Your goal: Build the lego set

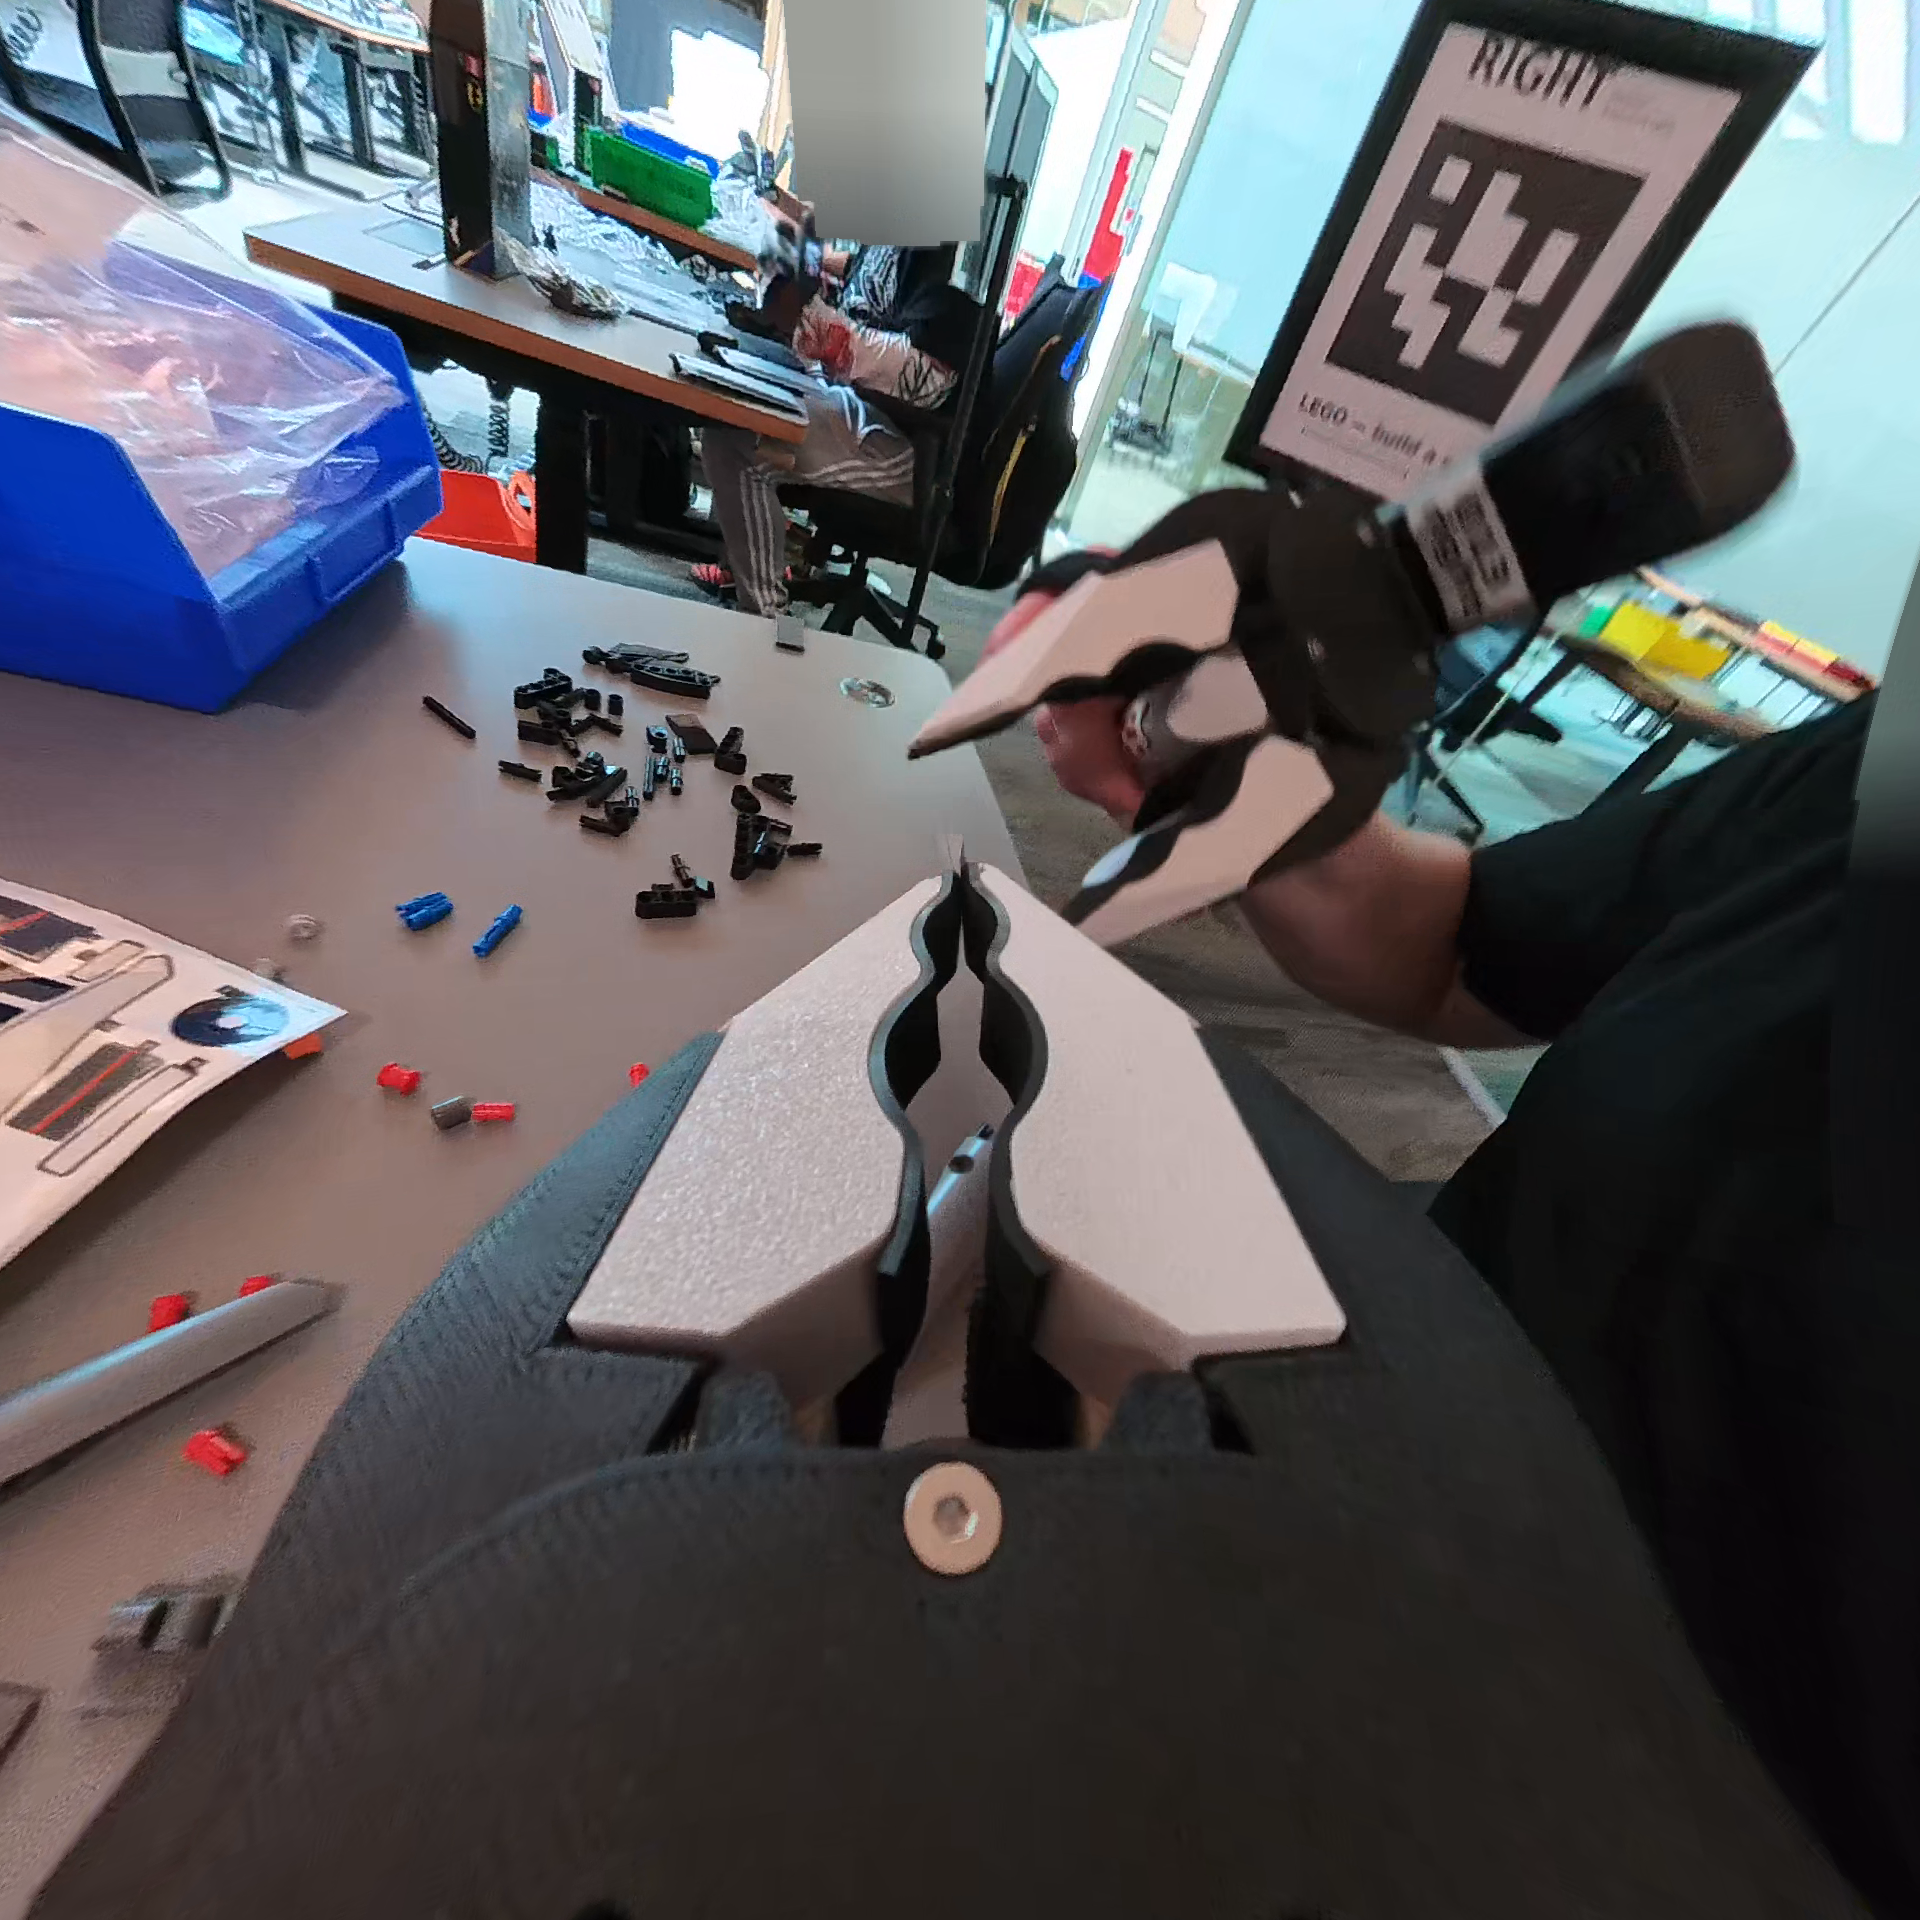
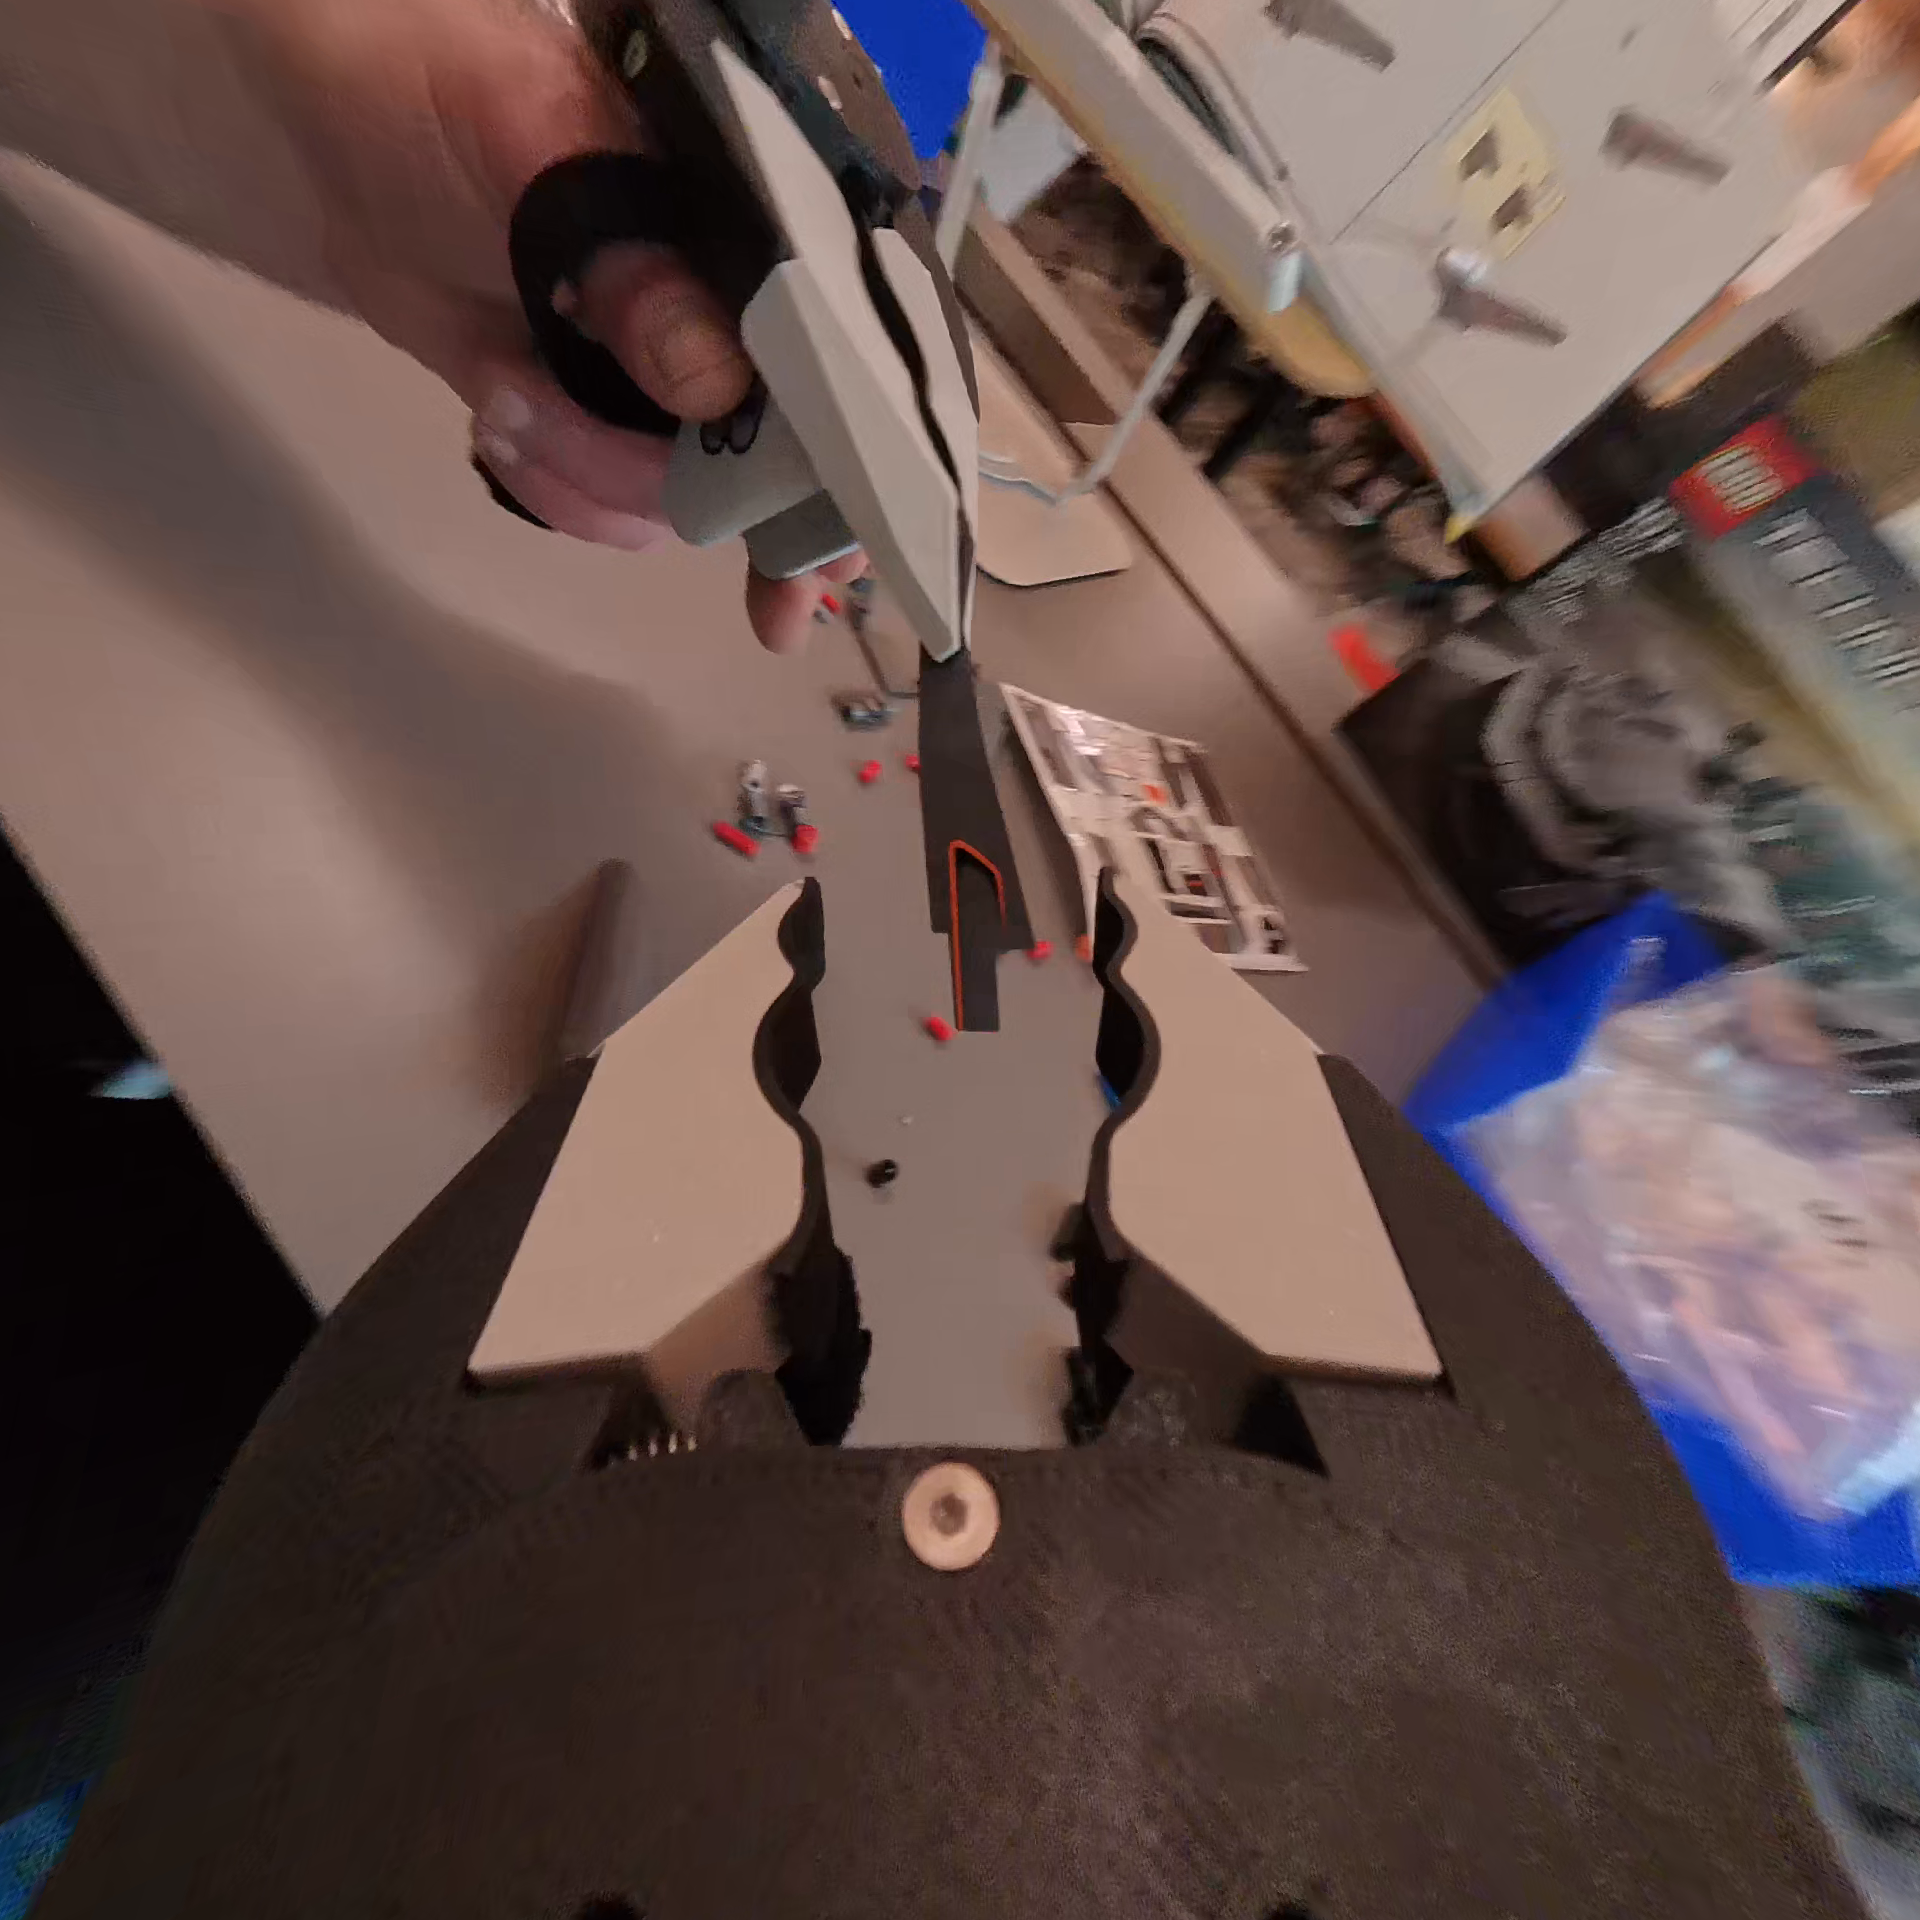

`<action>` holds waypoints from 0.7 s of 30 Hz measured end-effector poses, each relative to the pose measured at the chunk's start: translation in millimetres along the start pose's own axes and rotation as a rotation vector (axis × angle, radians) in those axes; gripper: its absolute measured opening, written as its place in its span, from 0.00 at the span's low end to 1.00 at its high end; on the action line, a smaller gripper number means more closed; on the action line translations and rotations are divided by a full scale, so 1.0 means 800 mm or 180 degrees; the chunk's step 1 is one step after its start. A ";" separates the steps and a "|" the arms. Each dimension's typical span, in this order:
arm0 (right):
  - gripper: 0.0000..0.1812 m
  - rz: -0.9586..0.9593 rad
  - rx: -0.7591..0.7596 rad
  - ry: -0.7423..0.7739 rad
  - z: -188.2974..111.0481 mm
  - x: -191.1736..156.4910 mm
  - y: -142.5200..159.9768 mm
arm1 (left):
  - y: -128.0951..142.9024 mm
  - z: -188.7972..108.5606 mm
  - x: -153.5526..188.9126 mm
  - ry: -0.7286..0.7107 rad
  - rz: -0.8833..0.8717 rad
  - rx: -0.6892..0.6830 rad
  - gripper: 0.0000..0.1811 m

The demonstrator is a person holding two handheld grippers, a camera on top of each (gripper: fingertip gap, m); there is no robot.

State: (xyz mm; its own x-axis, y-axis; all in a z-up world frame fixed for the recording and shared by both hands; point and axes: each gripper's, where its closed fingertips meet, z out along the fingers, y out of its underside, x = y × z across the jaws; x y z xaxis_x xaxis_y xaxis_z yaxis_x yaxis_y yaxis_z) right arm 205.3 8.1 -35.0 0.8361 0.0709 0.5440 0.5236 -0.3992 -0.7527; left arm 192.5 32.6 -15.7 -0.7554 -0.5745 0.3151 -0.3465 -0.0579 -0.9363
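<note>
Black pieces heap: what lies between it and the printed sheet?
Two small blue pins lie there on the table, apart from each other, plus a tiny clear ring near the sheet. The left wrist view shows it.

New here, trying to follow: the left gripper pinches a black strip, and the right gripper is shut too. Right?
Not quite. The left gripper does pinch the black strip, but the right gripper is open and empty, as the right wrist view shows.

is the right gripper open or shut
Open. In its own view the right gripper has its fingers spread wide, bare table showing between, nothing held.
</note>
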 end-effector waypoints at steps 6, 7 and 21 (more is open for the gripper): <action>0.25 -0.0487 -0.0115 0.0647 0.014 0.000 0.001 | -0.001 0.001 -0.001 0.0098 -0.0307 0.0123 0.00; 0.24 -0.0527 -0.0128 0.0700 0.014 0.001 0.002 | 0.000 0.001 -0.002 0.0089 -0.0316 0.0128 0.00; 0.16 -0.1273 0.0073 0.1459 -0.017 0.010 0.000 | -0.002 0.005 0.004 0.0356 -0.0815 0.0362 0.00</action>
State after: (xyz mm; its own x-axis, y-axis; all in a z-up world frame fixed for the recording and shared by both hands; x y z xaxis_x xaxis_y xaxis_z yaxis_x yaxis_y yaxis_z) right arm 209.6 -4.2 -25.8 0.4210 -0.1914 0.8866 0.7902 -0.4026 -0.4621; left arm 192.8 27.5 -13.9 -0.7102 -0.4363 0.5525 -0.4740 -0.2840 -0.8335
